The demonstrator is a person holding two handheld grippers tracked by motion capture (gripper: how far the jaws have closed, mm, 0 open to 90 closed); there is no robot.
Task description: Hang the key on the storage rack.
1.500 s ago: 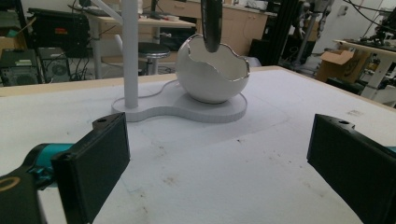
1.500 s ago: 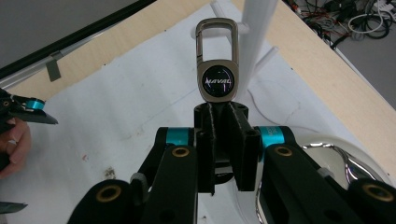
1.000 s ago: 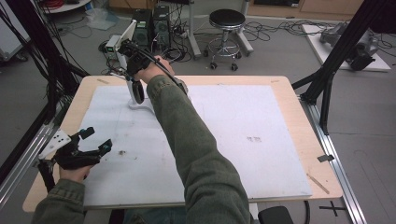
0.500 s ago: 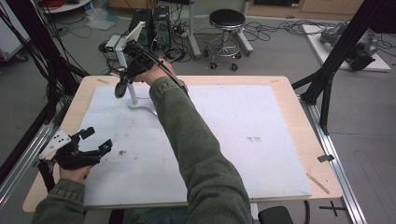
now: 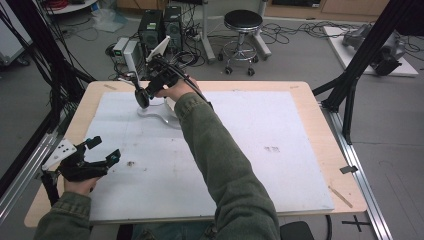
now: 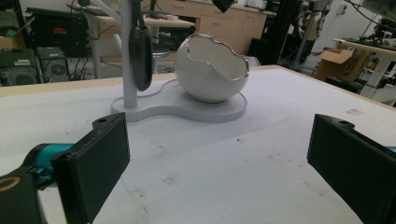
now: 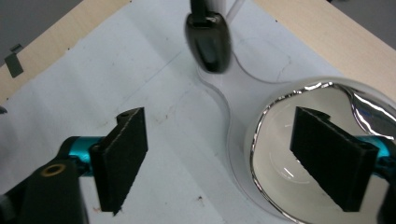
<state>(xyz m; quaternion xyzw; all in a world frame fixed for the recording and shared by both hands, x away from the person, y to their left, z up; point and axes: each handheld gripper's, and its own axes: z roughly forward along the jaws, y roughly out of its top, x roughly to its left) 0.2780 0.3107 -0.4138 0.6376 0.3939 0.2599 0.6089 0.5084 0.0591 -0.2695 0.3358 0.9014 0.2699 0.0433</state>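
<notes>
- Since the earlier frame the right gripper (image 5: 159, 80) has pulled back up from the dark oval object (image 5: 142, 98), which now hangs free on the white stand's post (image 6: 127, 56); the left gripper (image 5: 102, 152) has not moved.
- Right gripper: jaws wide apart, released, holding nothing, above the bowl (image 7: 308, 154) and stand base (image 7: 233, 93).
- Left gripper: jaws wide apart, empty, low over the white mat (image 5: 260, 150) at the table's (image 5: 320, 120) near left, well apart from the stand.
- Count: one stand, one white egg-shaped bowl with silver rim sitting on its base, one dark oval object beside the post, two grippers.
</notes>
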